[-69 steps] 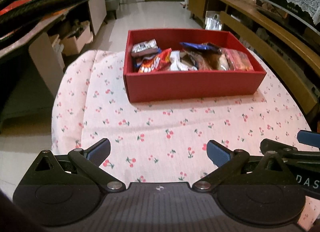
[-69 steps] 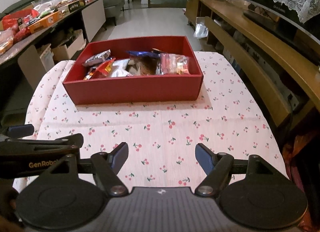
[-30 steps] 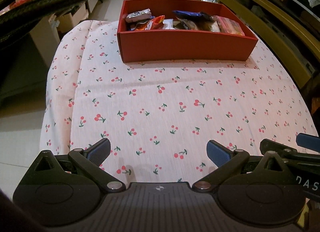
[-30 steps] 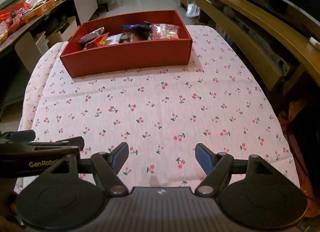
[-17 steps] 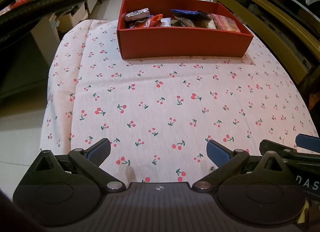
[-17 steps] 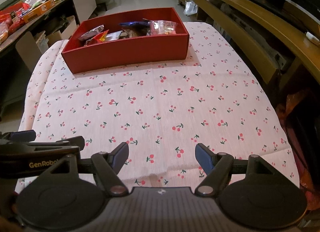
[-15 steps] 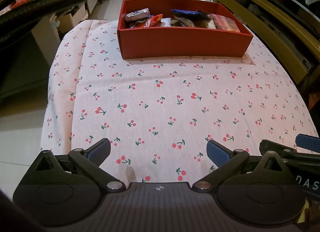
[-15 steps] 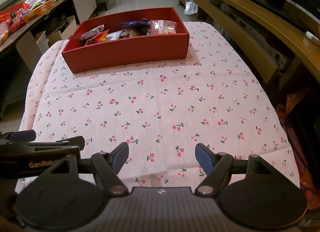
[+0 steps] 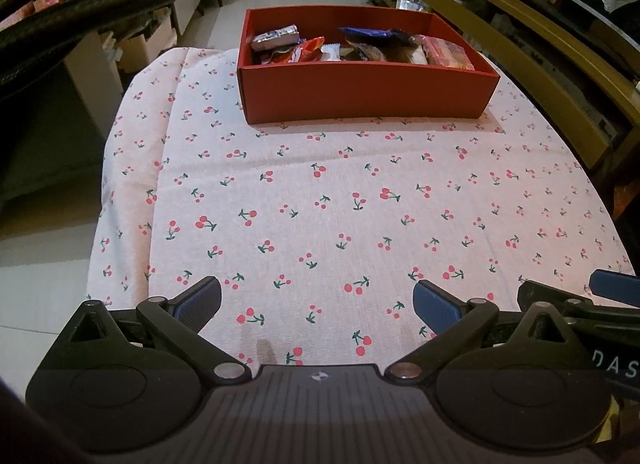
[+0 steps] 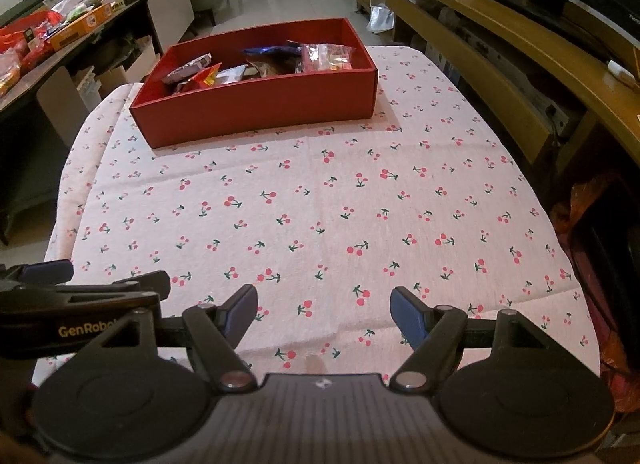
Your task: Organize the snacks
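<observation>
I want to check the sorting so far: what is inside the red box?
The red box holds a row of snack packets: a silver one at the left, an orange-red one, a blue one, and a clear pack at the right. Anything beneath them is hidden.

Dim, warm indoor light with a reddish-yellow cast, brightest on the cherry-print tablecloth [image 9: 320, 192] and the pale floor [image 10: 312, 0] at the far end, falling off to near black at the corners of both views. Soft, short shadow along the near wall of the red box [image 9: 364, 92] and to its right side; no hard glare, only a dull sheen on the wooden bench [image 10: 520, 48]. Strong fisheye bending at the edges, centre sharp, slight softness and grain in the dark margins.
</observation>
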The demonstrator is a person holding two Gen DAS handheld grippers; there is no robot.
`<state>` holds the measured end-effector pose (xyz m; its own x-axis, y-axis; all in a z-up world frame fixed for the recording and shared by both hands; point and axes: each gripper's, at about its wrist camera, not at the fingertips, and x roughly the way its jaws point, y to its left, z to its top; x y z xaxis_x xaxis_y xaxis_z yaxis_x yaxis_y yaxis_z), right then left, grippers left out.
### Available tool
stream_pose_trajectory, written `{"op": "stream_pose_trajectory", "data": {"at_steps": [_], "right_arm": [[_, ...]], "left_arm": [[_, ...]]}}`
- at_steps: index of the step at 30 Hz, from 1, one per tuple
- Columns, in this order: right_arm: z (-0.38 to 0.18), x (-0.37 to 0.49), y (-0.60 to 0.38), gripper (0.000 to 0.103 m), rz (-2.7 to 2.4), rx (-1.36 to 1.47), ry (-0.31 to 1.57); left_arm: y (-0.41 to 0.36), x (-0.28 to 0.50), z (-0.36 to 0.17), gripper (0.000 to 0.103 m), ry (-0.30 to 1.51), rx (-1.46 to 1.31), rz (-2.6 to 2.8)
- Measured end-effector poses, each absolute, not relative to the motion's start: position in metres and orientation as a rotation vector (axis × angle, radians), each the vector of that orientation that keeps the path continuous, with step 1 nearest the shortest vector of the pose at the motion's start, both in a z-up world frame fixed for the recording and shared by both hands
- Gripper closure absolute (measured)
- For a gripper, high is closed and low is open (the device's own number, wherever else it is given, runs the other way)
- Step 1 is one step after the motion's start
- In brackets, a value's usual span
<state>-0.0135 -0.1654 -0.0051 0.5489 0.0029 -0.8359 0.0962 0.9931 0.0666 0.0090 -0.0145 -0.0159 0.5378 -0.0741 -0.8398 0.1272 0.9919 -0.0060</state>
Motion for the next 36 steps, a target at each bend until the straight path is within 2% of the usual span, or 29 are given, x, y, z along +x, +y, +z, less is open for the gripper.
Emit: {"op": "stream_pose_trajectory", "data": {"at_steps": [36], "right_arm": [[-0.0029, -0.0157, -0.1649, 0.033, -0.054, 0.116, 0.984]], "left_arm": [[-0.0140, 0.0046, -0.0102, 0.000, 0.944, 0.088, -0.120]]}}
